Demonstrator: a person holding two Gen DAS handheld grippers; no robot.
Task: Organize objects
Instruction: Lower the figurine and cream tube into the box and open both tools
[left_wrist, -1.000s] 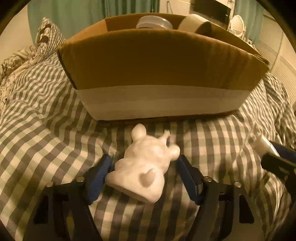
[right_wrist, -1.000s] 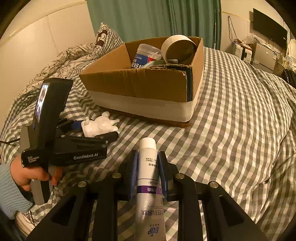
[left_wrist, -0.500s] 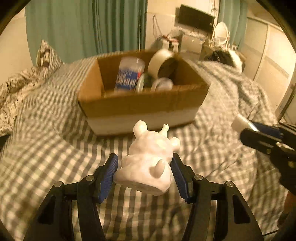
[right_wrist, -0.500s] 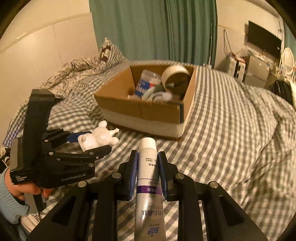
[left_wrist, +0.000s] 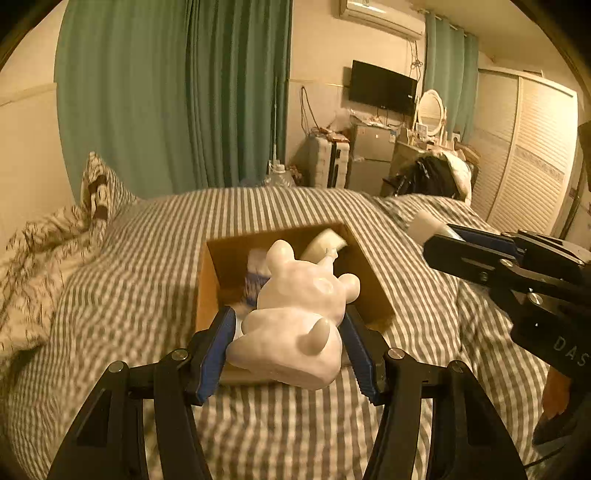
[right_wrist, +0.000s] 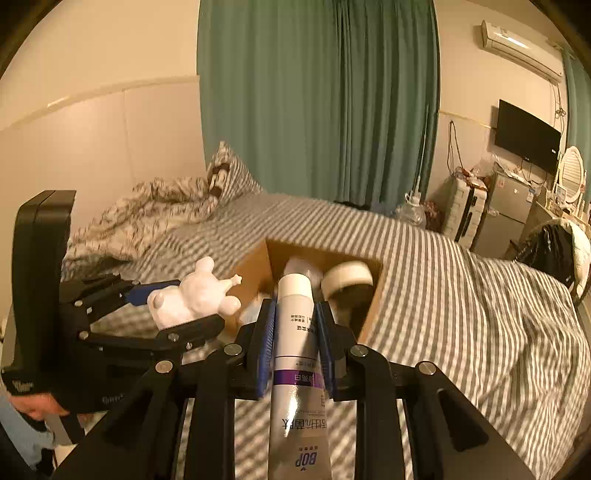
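Note:
My left gripper is shut on a white animal figurine and holds it in the air above the near edge of an open cardboard box. The figurine also shows in the right wrist view. My right gripper is shut on a white tube with a purple band, lifted high, pointing at the box. The box holds a roll of tape and a white jar.
The box sits on a bed with a grey-and-white checked cover. A rumpled patterned duvet and pillow lie at the left. Green curtains, a wall TV, a small fridge and a wardrobe stand beyond the bed.
Both grippers have risen well above the bed with their objects held. The box now lies lower in both views and I look down into it.

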